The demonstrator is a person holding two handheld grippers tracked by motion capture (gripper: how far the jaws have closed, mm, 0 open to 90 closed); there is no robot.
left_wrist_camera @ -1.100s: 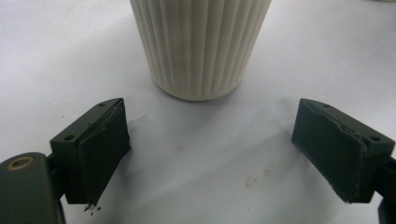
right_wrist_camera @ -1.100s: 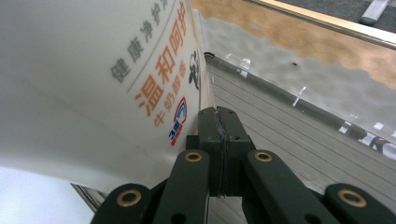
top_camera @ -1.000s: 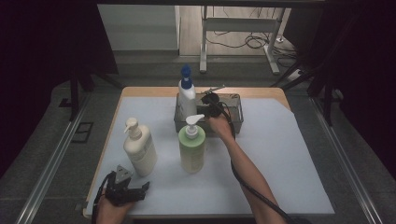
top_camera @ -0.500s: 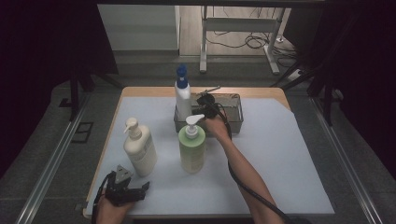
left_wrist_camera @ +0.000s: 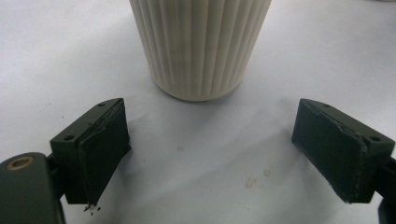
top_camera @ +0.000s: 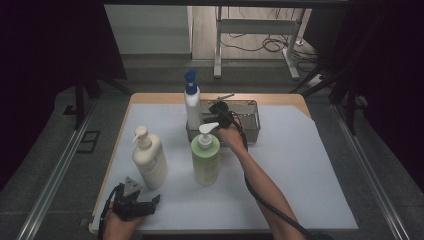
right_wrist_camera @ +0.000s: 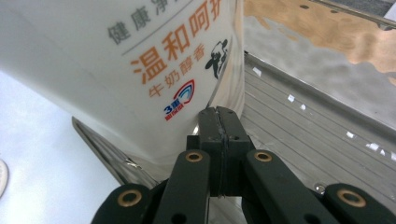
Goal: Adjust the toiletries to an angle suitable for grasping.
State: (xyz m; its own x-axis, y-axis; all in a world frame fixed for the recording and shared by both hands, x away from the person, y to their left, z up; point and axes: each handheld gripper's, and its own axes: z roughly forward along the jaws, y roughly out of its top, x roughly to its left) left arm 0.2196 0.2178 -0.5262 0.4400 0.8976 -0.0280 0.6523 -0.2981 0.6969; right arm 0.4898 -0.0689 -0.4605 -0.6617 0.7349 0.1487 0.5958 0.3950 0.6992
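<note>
- The right gripper (top_camera: 218, 111) is seen over the near-left part of the shiny metal tray (top_camera: 252, 107); its jaws are pressed together w/ nothing between them.
- Directly in front of its closed tips, the white plastic bottle w/ blue pump top (top_camera: 192, 106) is stood in the tray, upright, touching or almost touching the tips; which one cannot be told.
- The green pump bottle w/ white top (top_camera: 205, 157) is found just behind this gripper, toward the person.
- The left gripper (top_camera: 134, 204) is rested low on the white table cover (top_camera: 300, 165), jaws wide apart, holding nothing.
- The cream ribbed pump bottle (left_wrist_camera: 200, 44) is stood just ahead of its open jaws, not between them.
</note>
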